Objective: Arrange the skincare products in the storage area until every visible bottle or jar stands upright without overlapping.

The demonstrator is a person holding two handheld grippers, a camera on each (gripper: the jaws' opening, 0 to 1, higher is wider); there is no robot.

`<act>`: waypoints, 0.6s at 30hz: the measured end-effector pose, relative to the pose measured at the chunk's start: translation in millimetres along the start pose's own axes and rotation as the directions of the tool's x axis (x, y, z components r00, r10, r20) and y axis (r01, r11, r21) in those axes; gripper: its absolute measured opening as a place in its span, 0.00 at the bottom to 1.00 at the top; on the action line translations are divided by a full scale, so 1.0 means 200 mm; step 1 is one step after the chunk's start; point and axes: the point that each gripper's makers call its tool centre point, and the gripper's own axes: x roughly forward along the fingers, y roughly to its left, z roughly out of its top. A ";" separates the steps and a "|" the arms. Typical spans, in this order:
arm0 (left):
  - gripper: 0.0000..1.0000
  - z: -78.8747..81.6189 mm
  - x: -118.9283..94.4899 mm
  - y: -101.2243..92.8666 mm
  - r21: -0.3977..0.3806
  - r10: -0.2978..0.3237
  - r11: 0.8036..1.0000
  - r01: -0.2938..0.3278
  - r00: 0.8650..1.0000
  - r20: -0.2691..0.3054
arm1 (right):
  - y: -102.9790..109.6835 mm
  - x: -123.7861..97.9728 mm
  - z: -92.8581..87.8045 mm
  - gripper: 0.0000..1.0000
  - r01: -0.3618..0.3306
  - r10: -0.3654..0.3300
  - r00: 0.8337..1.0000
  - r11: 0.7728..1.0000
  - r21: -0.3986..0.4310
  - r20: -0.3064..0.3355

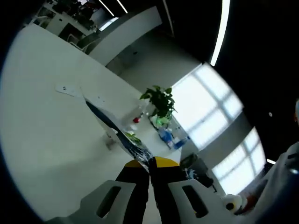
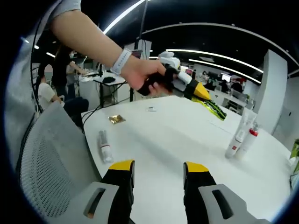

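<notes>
While the left gripper [image 1: 149, 170] pinches a dark tube [image 1: 119, 133] aloft for standing, the right gripper [image 2: 154, 179] waits, jaws spread, over the worktop [image 2: 177, 135].

white table top [image 2: 187, 140]: smooth, matt, with a faint sheen. chair back [image 2: 51, 168]: grey perforated mesh, matt. right gripper [image 2: 154, 175]: matt white plastic shells, black jaws with yellow tips. left gripper [image 1: 150, 173]: the same plastics; its jaws pinch a glossy, crinkled dark sachet [image 1: 117, 128]. 2 upright tubes [image 2: 240, 137]: smooth white plastic, 1 with a red cap. lying tube [image 2: 104, 145]: pale plastic, slightly glossy. small packet [image 2: 116, 119]: shiny gold foil.
</notes>
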 end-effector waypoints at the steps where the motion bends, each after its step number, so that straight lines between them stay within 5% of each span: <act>1: 0.00 0.00 0.02 0.01 0.000 0.002 1.000 -0.002 1.000 -0.005 | 0.00 0.00 0.00 0.40 0.002 -0.002 1.000 1.000 0.003 0.002; 11: 0.00 -0.01 0.17 0.18 -0.055 0.030 0.998 -0.031 0.999 -0.034 | -0.01 0.00 0.01 0.38 0.012 -0.012 1.000 1.000 -0.010 0.004; 18: 0.00 -0.07 0.26 0.35 -0.141 0.101 0.983 -0.114 0.990 -0.095 | -0.02 -0.01 0.00 0.36 0.017 -0.017 1.000 1.000 -0.006 0.002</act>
